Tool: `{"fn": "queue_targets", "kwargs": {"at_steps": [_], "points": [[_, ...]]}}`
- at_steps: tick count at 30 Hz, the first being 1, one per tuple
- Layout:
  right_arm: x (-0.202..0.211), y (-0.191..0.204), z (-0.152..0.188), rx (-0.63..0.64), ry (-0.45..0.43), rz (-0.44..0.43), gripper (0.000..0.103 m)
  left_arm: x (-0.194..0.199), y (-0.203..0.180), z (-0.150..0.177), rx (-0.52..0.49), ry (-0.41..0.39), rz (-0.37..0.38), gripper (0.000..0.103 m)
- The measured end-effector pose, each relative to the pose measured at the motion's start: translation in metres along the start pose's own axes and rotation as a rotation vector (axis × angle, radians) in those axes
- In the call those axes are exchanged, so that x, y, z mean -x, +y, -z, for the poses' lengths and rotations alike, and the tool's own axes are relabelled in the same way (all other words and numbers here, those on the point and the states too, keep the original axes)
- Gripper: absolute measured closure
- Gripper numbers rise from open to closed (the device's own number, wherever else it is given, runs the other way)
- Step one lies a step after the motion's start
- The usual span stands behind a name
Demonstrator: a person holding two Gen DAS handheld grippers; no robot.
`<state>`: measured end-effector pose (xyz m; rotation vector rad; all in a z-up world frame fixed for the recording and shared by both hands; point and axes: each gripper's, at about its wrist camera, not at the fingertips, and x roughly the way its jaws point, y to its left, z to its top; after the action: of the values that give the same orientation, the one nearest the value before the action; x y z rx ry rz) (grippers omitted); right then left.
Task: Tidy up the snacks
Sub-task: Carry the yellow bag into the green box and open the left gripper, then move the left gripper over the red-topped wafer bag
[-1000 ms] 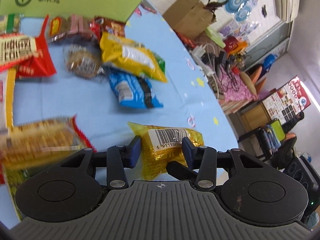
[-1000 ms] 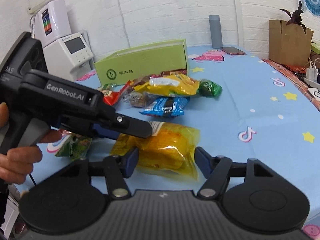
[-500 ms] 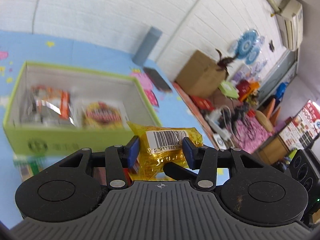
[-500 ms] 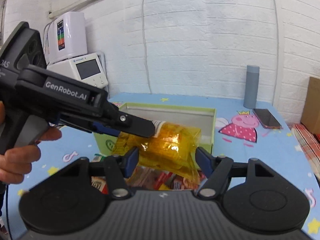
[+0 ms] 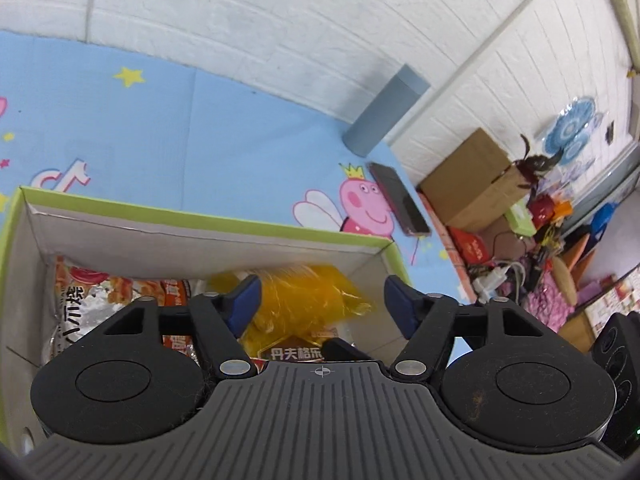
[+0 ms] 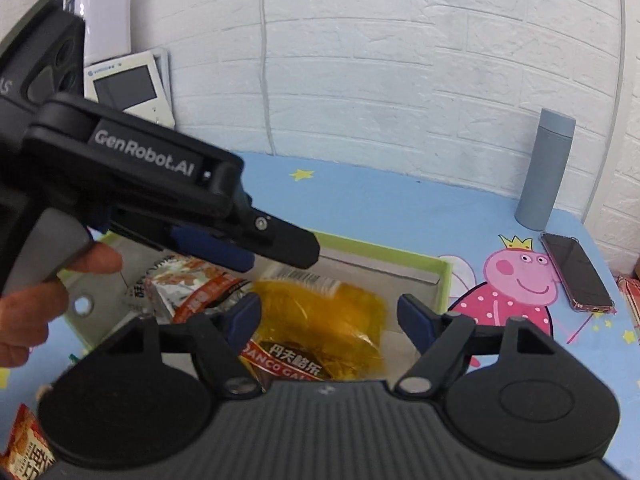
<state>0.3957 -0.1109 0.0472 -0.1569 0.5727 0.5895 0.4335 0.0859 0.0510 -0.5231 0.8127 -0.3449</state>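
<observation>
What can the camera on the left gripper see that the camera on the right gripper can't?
Only the left wrist view shows the brown cardboard box and the cluttered corner beyond the table's edge.

Only the right wrist view shows the left gripper from the side, open above the box, the person's hand on its handle, and the white screen device by the wall.

Both show the green box holding the yellow snack bag, the grey bottle, the phone and the pink pig picture.
</observation>
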Motion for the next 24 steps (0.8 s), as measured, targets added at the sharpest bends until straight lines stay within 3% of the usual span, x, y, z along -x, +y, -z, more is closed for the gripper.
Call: {"fn": "queue_targets", "kwargs": {"at_steps": [3, 11, 17, 20, 24], "points": [[0.025, -0.001, 0.008, -0.005, -0.053, 0.010, 0.011, 0.021, -0.005, 0.012, -0.054, -0.032, -0.004, 0.037], [0.119, 0.029, 0.077, -0.022, -0.074, -0.025, 0.011, 0.091, -0.025, 0.087, -0.108, -0.031, 0.018, 0.030], [0.180, 0.074, 0.143, -0.075, -0.054, -0.121, 0.011, 0.150, -0.039, 0.164, -0.166, -0.073, 0.039, 0.024], [0.196, 0.099, 0.177, -0.134, -0.028, -0.215, 0.011, 0.173, -0.036, 0.205, -0.173, -0.079, 0.015, 0.022], [0.200, 0.124, 0.209, -0.204, 0.018, -0.268, 0.011, 0.197, -0.018, 0.255, -0.083, -0.053, -0.034, 0.023]]}}
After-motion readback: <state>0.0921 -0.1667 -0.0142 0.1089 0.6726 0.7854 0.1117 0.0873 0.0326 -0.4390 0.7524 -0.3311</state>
